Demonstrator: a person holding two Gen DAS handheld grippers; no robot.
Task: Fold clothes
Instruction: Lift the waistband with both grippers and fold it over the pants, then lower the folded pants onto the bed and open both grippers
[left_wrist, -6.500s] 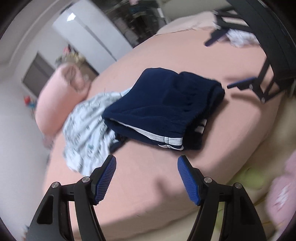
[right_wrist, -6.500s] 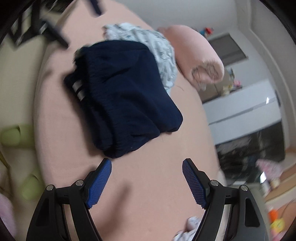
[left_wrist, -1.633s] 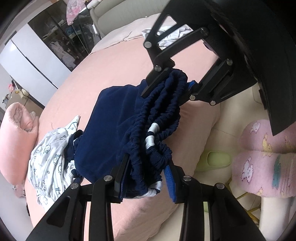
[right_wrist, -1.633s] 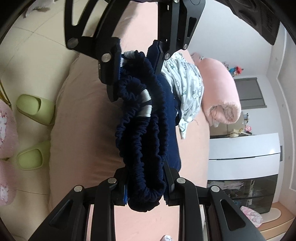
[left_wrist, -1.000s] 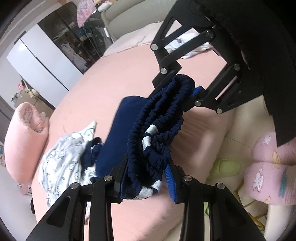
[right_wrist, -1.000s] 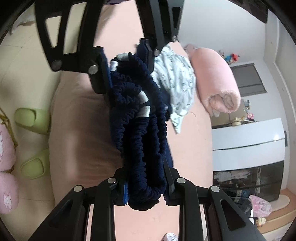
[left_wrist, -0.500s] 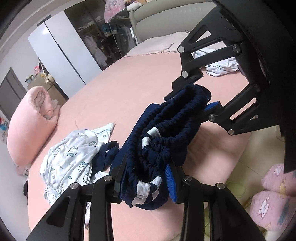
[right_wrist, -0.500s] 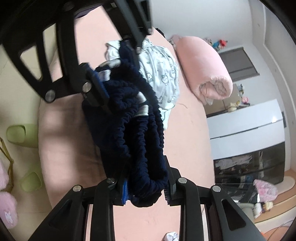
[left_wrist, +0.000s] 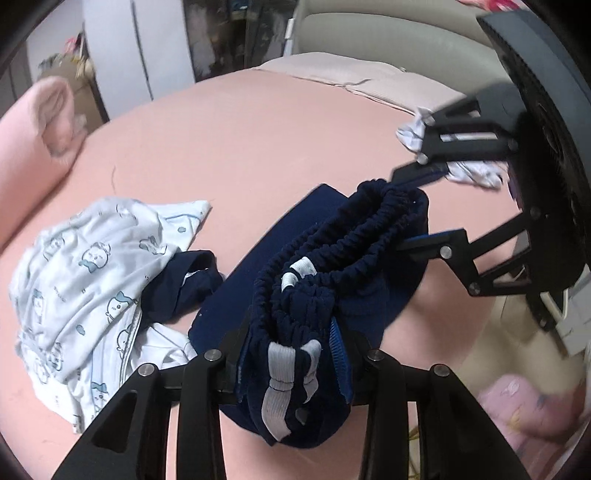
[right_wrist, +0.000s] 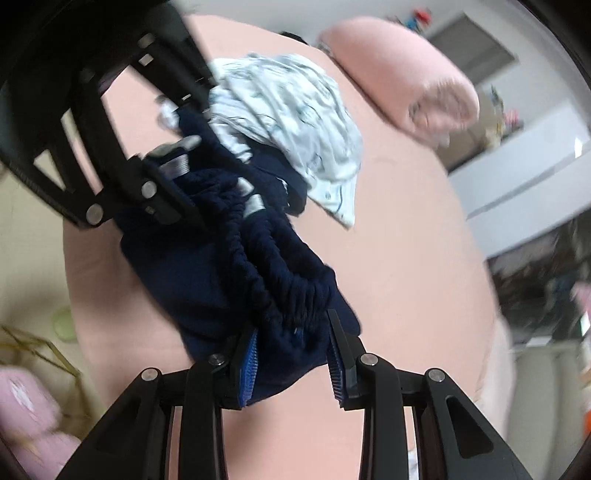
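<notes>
Gripping the navy shorts (left_wrist: 325, 266) by one waistband end above the pink bed (left_wrist: 240, 122), the left gripper (left_wrist: 291, 354) is clamped. Right view: the right gripper (right_wrist: 291, 350), jaws just easing wider, pinches the other end (right_wrist: 291, 295).

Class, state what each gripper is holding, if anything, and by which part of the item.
Both hold the navy shorts by the gathered elastic waistband: the left gripper at one end, the right gripper at the other.
</notes>
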